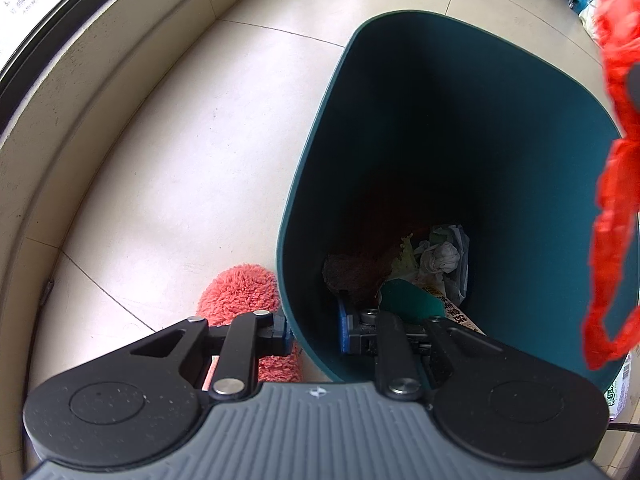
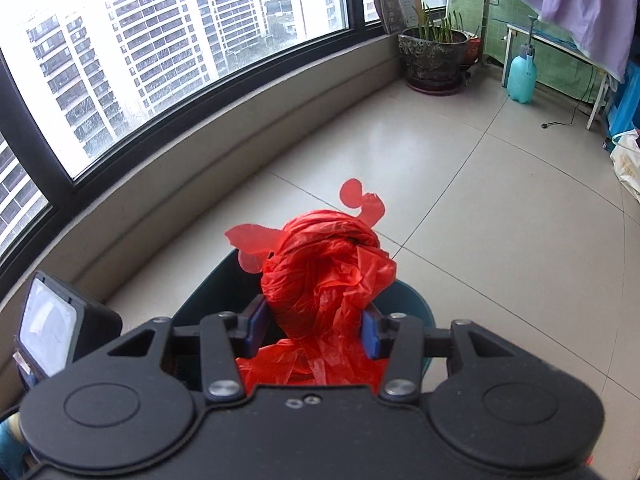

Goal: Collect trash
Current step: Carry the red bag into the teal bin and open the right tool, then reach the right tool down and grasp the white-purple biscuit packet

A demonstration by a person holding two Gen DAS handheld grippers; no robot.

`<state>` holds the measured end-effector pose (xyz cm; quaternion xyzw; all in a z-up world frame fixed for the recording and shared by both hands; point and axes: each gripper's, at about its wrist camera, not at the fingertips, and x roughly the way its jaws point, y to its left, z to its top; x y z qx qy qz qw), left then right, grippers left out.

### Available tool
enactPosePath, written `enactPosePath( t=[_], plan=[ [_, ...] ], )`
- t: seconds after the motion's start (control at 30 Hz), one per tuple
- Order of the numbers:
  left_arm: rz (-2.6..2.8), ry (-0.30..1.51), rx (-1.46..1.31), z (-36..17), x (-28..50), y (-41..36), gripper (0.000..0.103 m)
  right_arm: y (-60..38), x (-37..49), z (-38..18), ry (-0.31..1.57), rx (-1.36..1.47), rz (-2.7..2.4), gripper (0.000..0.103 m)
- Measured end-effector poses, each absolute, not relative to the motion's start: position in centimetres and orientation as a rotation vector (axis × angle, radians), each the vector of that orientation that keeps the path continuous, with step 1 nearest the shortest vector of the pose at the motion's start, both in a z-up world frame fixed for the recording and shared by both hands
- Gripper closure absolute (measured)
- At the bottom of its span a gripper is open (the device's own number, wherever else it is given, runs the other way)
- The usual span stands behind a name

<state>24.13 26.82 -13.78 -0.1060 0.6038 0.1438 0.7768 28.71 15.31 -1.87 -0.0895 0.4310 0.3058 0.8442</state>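
Trash waits at the bottom of the teal bin (image 1: 420,128), whose near wall your left claw (image 1: 314,330) is clenched on, one finger inside, one outside. Your right claw (image 2: 316,330) grips a bunched red plastic bag (image 2: 328,264) over the bin's mouth. If the left grip slips on that smooth wall, the bin could tip and spill. Light, loose plastic may snag or slide free. Mind the pink fuzzy slipper (image 1: 244,292) touching the bin on the tiled floor (image 1: 180,160).
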Motion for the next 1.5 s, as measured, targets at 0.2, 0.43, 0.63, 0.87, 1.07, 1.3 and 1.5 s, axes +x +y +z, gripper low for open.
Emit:
enactPosePath(
  t=[0.2, 0.43, 0.63, 0.87, 1.07, 1.3, 1.5],
  plan=[
    [0.313, 1.274, -0.213, -13.0, 24.0, 27.1, 0.084, 18.4, 29.7, -7.6, 1.009, -0.227, 0.625, 0.058],
    [0.328, 1.251, -0.234, -12.6, 24.4, 27.8, 0.085, 20.1, 29.2, -12.3, 1.11, -0.292, 0.616, 0.057],
    [0.323, 1.236, -0.23, -12.1, 24.4, 27.6, 0.089, 19.9, 29.6, -13.4, 1.15, -0.316, 0.626, 0.052],
    [0.338, 1.237, -0.227, -11.9, 24.5, 27.5, 0.091, 19.6, 29.3, -12.9, 1.13, -0.343, 0.657, 0.038],
    [0.352, 1.242, -0.219, -11.9, 24.8, 27.4, 0.091, 17.6, 28.8, -10.8, 1.108, -0.3, 0.668, 0.037],
    [0.377, 1.246, -0.2, -12.0, 25.2, 26.7, 0.091, 12.5, 28.6, -5.7, 1.041, -0.22, 0.688, 0.034],
    [0.397, 1.249, -0.187, -12.2, 25.4, 26.2, 0.091, 5.7, 28.6, -2.3, 0.964, -0.183, 0.614, 0.032]
  ],
)
